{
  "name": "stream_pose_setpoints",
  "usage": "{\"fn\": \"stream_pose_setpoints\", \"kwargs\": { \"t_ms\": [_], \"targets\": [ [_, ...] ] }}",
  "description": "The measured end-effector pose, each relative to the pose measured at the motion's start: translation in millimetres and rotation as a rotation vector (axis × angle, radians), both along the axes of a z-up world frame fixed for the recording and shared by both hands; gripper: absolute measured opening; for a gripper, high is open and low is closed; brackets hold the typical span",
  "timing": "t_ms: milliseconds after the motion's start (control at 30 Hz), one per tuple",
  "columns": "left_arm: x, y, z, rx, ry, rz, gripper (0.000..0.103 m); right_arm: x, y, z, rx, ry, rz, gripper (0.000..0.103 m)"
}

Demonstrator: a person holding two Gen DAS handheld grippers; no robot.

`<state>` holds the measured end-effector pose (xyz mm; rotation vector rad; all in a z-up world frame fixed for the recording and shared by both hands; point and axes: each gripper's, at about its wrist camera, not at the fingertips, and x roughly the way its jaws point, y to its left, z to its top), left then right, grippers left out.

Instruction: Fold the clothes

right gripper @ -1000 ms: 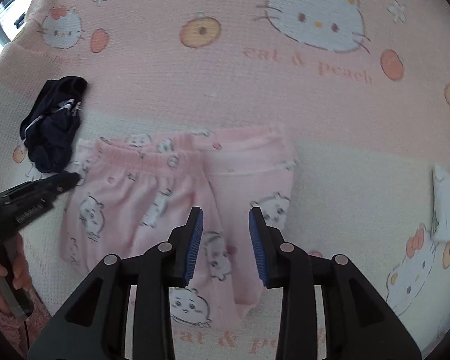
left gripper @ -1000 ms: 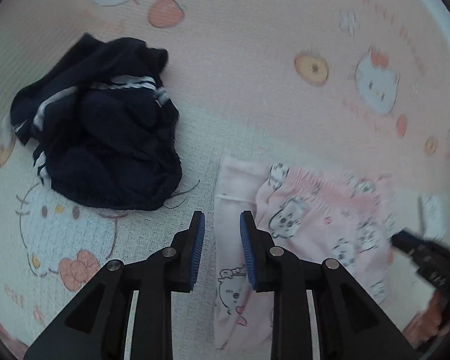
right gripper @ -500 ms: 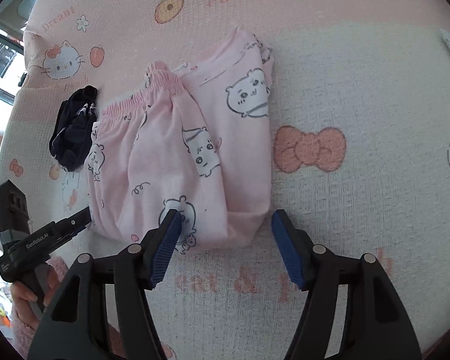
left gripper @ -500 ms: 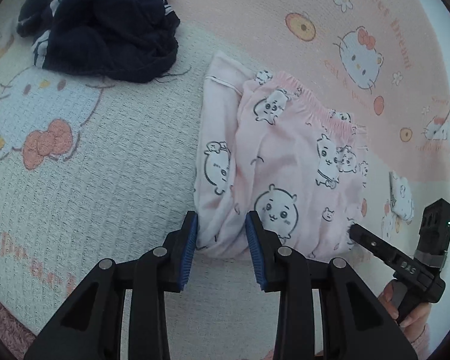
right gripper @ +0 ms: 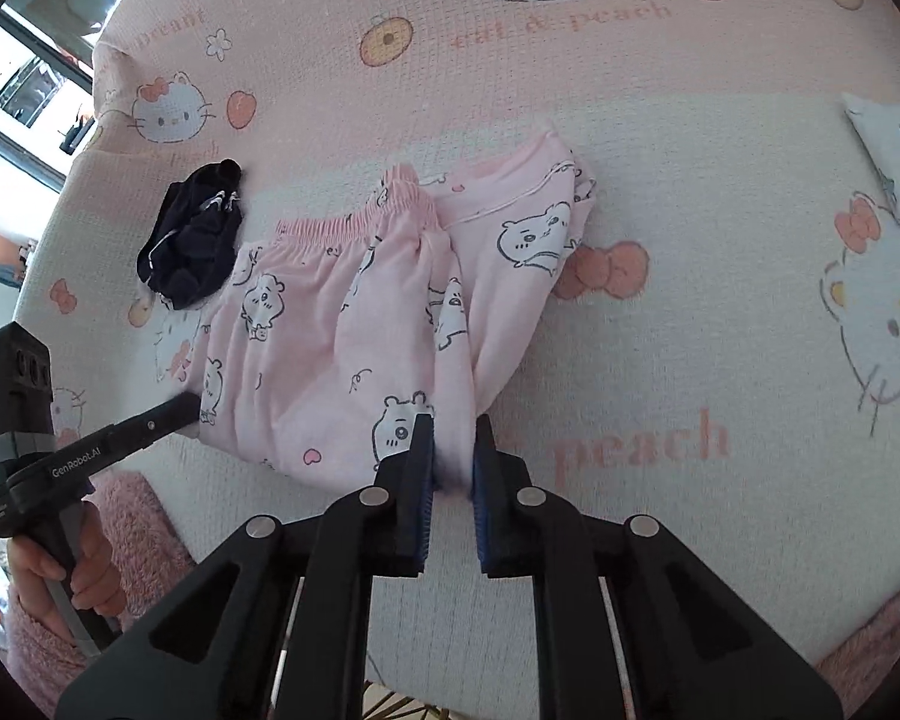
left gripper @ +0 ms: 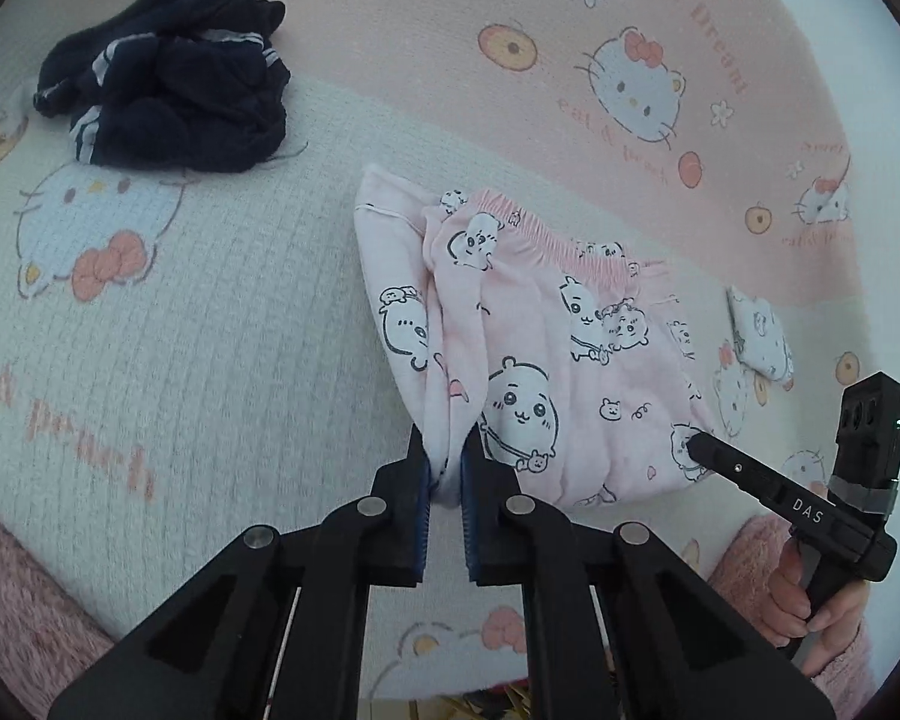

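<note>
The pink trousers (left gripper: 546, 360) lay half-folded on the bed cover (left gripper: 210, 330), soft, light and likely to sag, so the left gripper (left gripper: 446, 468) and right gripper (right gripper: 453, 462) each pinched a near-edge corner

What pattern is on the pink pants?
White cartoon bears on pink pants; clearest in the left wrist view.

Pajama pants (left gripper: 546, 360) lie on the blanket (left gripper: 210, 330), dark garment (left gripper: 174, 78) probably behind-left.

Pink cartoon-print pants (left gripper: 546, 354) folded, near corners lifted off blanket.
</note>
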<state>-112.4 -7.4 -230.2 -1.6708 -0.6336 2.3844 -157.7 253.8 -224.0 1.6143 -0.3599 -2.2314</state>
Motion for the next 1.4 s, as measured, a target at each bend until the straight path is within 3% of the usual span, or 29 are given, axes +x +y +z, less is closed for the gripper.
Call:
{"fn": "stream_pose_setpoints", "kwargs": {
  "t_ms": [167,333,467,567,633,733,867,933,1033,1233,1333,1400],
  "targets": [
    [28.8,5.0,-1.6,0.012,-0.061,-0.048,0.009,43.9,11.6,2.5,-0.011,-0.025,-0.014,0.010],
    [33.6,40.9,5.7,-0.073,-0.043,-0.139,0.013,78.0,21.5,-7.6,0.039,-0.070,-0.026,0.017],
    [37.5,69.5,11.6,-0.142,-0.029,-0.211,0.013,80.3,47.6,11.4,0.018,-0.013,-0.133,0.024],
    [40.3,91.0,16.1,-0.194,-0.018,-0.266,0.013,69.9,44.3,9.2,0.131,0.024,-0.094,0.025],
    [41.1,105.2,19.9,-0.295,-0.018,-0.293,0.013,67.2,43.1,3.2,0.176,0.024,-0.073,0.025],
    [47.9,84.9,18.9,-0.357,-0.061,-0.246,0.013,73.5,44.2,-10.0,0.154,-0.013,-0.060,0.025],
    [63.5,4.4,-0.3,-0.374,-0.205,-0.027,0.013,76.3,35.8,-10.2,0.150,0.002,-0.017,0.026],
    [70.2,-25.5,2.8,-0.344,-0.208,0.075,0.013,73.2,32.2,-12.1,0.149,0.009,-0.015,0.027],
    [72.1,-28.4,18.9,-0.251,-0.132,0.064,0.013,69.3,32.3,-17.1,0.129,-0.006,-0.031,0.028],
    [56.5,58.8,14.7,0.022,-0.045,-0.216,0.013,64.8,45.2,-25.6,0.133,-0.027,-0.081,0.029],
    [53.3,112.8,1.9,0.023,-0.045,-0.359,0.013,64.0,56.8,-27.6,0.097,-0.044,-0.113,0.029],
    [54.2,128.9,-12.4,0.010,-0.060,-0.388,0.013,64.3,59.8,-31.5,0.050,-0.074,-0.101,0.029]
  ]
}}
